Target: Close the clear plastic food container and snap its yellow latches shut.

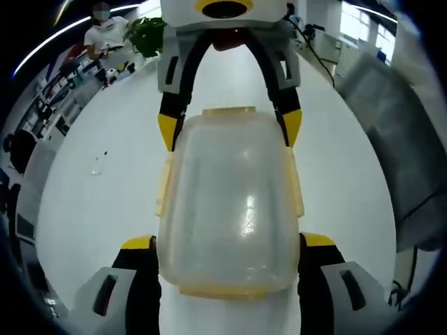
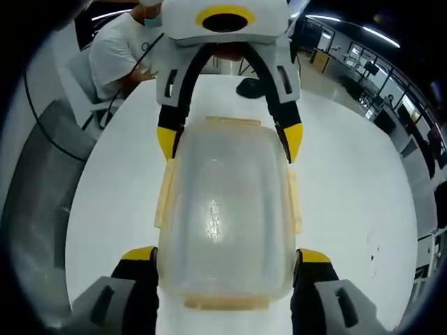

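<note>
The clear plastic food container [image 1: 230, 202] lies on the white table [image 1: 98, 209] with its lid on. Pale yellow latches [image 1: 163, 185] run along its sides and ends. My left gripper [image 1: 227, 242] straddles the near end in the left gripper view, yellow-tipped jaws against both side walls. My right gripper [image 1: 230, 131] comes in from the top and clasps the far end the same way. In the right gripper view the container [image 2: 223, 209] sits between the right gripper [image 2: 227, 255] at the bottom and the left gripper [image 2: 229, 138] at the top.
A grey chair back [image 1: 398, 139] stands at the table's right edge in the left gripper view. Beyond it are a potted plant [image 1: 147, 33] and a seated person [image 1: 105, 31]. A small clear scrap [image 1: 96, 167] lies on the table. A dark object [image 2: 248, 87] rests behind the container.
</note>
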### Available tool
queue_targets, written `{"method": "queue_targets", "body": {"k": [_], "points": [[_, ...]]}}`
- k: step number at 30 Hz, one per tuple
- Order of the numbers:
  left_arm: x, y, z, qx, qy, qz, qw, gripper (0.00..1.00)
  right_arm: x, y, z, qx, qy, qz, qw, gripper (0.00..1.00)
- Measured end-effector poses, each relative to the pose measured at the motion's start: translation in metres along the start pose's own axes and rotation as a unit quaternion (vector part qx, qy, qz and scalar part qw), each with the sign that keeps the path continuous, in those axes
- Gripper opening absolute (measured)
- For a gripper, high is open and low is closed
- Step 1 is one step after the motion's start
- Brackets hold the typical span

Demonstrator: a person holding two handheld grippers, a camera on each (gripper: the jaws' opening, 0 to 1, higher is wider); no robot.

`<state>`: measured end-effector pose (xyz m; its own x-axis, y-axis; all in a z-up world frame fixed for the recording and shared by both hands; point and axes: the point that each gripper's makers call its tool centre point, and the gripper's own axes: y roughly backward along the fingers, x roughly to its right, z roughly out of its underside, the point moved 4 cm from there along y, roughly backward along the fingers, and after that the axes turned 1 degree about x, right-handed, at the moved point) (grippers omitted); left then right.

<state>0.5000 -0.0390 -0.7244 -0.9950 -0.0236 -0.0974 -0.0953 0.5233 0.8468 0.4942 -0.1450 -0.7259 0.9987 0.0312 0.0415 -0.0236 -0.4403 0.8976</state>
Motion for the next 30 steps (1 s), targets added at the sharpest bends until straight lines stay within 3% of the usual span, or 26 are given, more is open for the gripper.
{"method": "queue_targets", "body": {"k": [14,16,17,18,21,30], "points": [[0.004,0.004,0.002,-0.005,-0.011,0.007,0.9999,0.79,-0.006,0.003,-0.004,0.010,-0.007,0.002,0.9999,0.78],[0.003,0.006,0.001,-0.006,-0.005,0.001,1.0000,0.82,-0.003,0.006,-0.005,0.008,-0.021,0.013,0.9997,0.85],[0.002,0.009,-0.001,-0.003,-0.003,-0.013,0.9999,0.94,-0.004,0.006,-0.008,0.019,-0.038,0.017,0.9990,0.99],[-0.004,0.010,-0.004,0.009,-0.001,-0.037,0.9993,0.99,-0.002,0.009,-0.011,0.026,-0.047,0.036,0.9979,0.97],[-0.003,0.019,-0.008,0.014,0.017,-0.039,0.9990,0.99,-0.007,0.012,-0.012,0.017,-0.024,0.034,0.9990,0.99],[0.015,0.037,-0.011,0.017,0.027,-0.057,0.9978,0.99,-0.023,0.029,-0.018,0.026,-0.040,0.051,0.9975,0.99]]}}
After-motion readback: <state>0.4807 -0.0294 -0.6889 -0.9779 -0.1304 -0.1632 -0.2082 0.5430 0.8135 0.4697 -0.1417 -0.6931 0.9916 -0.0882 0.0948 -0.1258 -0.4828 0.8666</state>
